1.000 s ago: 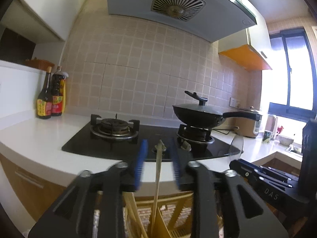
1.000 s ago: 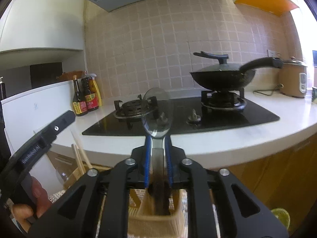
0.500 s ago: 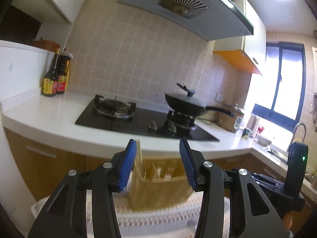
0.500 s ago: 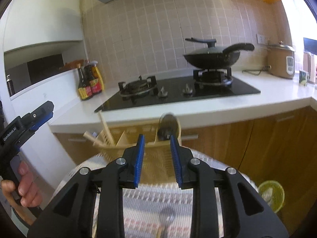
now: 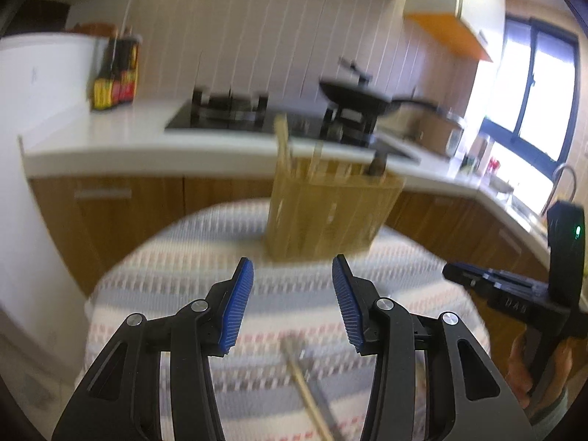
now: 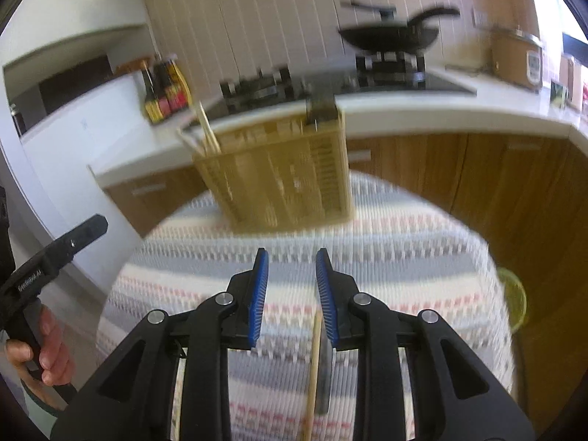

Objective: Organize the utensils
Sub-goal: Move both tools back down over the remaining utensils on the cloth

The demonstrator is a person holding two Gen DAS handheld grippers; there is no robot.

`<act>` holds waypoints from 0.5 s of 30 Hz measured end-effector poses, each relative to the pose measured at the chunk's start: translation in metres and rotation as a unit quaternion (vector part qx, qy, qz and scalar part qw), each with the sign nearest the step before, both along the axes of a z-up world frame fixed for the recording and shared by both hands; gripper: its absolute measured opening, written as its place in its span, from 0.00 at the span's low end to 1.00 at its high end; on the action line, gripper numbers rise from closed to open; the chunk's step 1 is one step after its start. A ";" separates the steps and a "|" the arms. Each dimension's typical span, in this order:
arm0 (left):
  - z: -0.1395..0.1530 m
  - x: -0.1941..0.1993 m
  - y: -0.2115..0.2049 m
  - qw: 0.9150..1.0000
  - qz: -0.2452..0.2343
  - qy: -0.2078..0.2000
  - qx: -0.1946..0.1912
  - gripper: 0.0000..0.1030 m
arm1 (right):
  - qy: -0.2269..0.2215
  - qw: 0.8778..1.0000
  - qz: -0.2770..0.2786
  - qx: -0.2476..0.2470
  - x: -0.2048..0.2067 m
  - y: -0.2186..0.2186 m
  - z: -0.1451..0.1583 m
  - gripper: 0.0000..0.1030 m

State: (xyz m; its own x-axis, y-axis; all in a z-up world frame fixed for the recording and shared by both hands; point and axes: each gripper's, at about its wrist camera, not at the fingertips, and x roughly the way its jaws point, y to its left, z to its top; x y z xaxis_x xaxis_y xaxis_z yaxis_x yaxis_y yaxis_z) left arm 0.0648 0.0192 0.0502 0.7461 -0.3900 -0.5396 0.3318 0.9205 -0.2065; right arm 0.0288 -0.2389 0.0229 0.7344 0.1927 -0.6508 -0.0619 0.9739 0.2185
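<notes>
1. Utensils: part of the set is already housed in the wooden holder (image 6: pixel 279 180), which stands at the far side of the cloth-covered bench (image 6: pixel 404 257). The task is judged partly done.
2. Holder, left end: chopsticks (image 6: pixel 207 130) are stood upright; two at least are made out, the exact number being lost to blur.
3. Holder, right end: one dark utensil head (image 6: pixel 321 104) is seen projecting.
4. Bench, near side: one chopstick (image 6: pixel 313 364) and one grey metal handle (image 6: pixel 323 378), lying side by side, remain to be stowed.
5. Left claw (image 5: pixel 292 303): one; jaws set moderately apart, nothing held.
6. Right claw (image 6: pixel 292 296): one; jaws narrowly apart, nothing gripped; the loose pieces are seen below it on the cloth.
</notes>
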 end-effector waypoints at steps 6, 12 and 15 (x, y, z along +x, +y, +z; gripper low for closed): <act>-0.053 0.003 -0.001 0.996 -0.009 0.084 0.038 0.36 | 0.067 0.997 0.001 0.025 0.000 -0.006 -0.038 0.23; -0.092 0.008 -0.011 0.987 -0.024 0.138 0.076 0.35 | 0.095 0.995 -0.023 -0.014 -0.005 -0.004 -0.060 0.23; -0.101 0.009 -0.014 0.985 -0.028 0.148 0.080 0.35 | 0.108 0.994 -0.017 -0.009 -0.007 -0.007 -0.069 0.23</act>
